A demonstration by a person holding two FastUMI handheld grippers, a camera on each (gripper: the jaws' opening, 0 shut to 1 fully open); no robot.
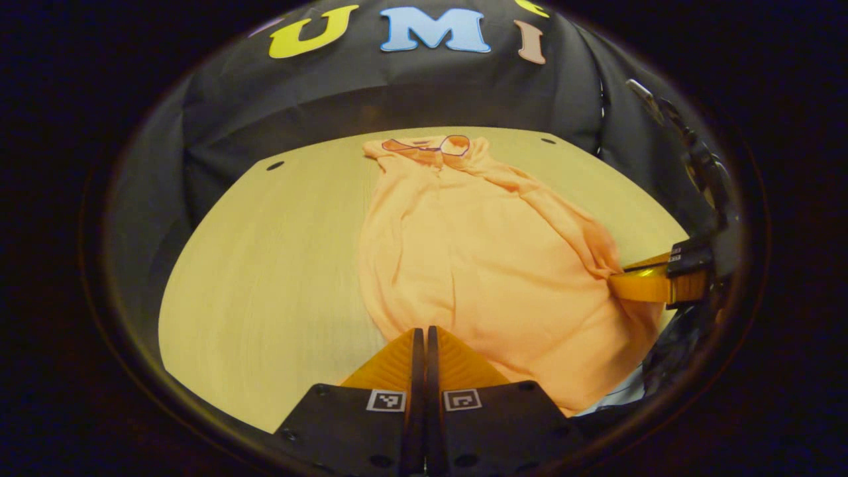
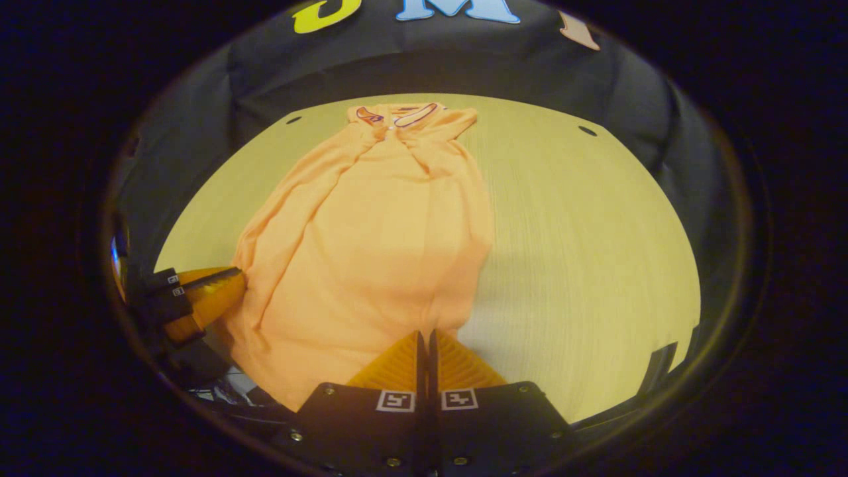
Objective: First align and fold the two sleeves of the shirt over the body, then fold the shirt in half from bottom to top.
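Two claws (image 1: 424,331) (image 2: 424,334) pinch one shirt (image 1: 477,258).

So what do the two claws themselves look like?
Each claw has a black, boxy body studded with screws and two wedge-shaped ribbed fingers. Left claw and right claw each carry a pair of small square black-and-white tags, one behind each finger.

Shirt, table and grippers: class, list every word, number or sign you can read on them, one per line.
shirt: no text to read.
table: none.
left gripper and right gripper: square coded markers, black-and-white patterns, no words or numbers.
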